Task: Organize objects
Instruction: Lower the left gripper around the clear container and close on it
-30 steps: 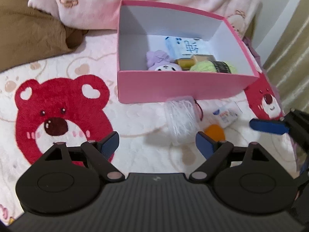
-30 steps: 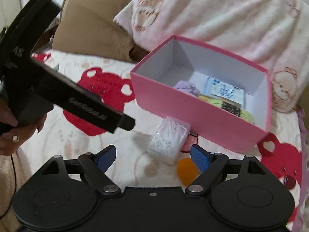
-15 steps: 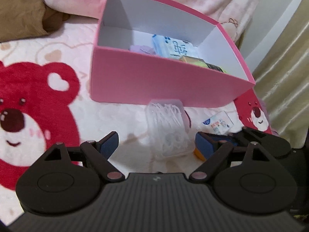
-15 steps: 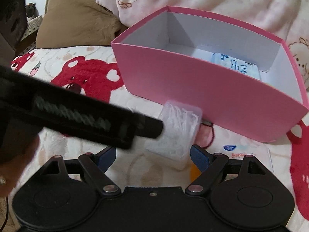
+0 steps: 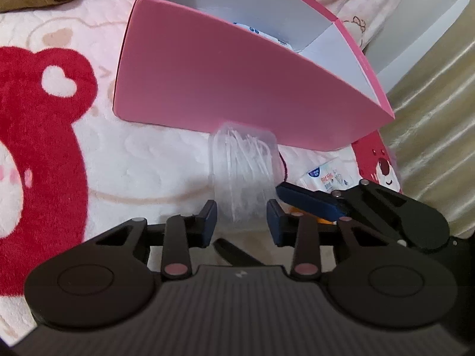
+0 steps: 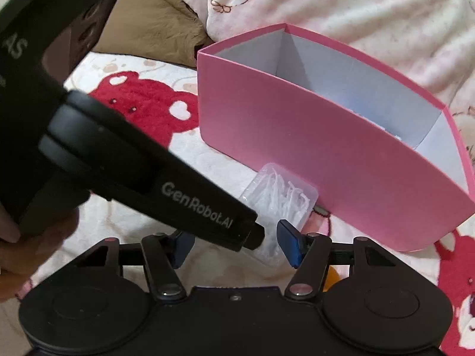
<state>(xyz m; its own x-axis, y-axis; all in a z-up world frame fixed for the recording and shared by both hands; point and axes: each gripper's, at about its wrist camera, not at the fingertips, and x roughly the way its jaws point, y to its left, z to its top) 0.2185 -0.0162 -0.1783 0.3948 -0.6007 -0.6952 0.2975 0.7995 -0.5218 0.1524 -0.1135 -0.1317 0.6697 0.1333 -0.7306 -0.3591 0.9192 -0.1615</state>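
A clear plastic box of white floss picks lies on the bear-print blanket against the front wall of the pink box. My left gripper has its jaws closing, with its blue pads against the near end of the clear box. In the right wrist view the left gripper crosses from the left to the clear box. My right gripper is closing too; nothing touches its pads. One right fingertip lies just right of the clear box, over a small orange thing.
A white sachet with a blue logo lies right of the clear box. The pink box holds a blue-and-white packet. A brown cushion and pink bedding lie behind. A curtain hangs at right. A person's hand holds the left gripper.
Both grippers have come down toward the clear box. The left jaws have drawn in from wide onto its near end. The right jaws have narrowed about halfway.
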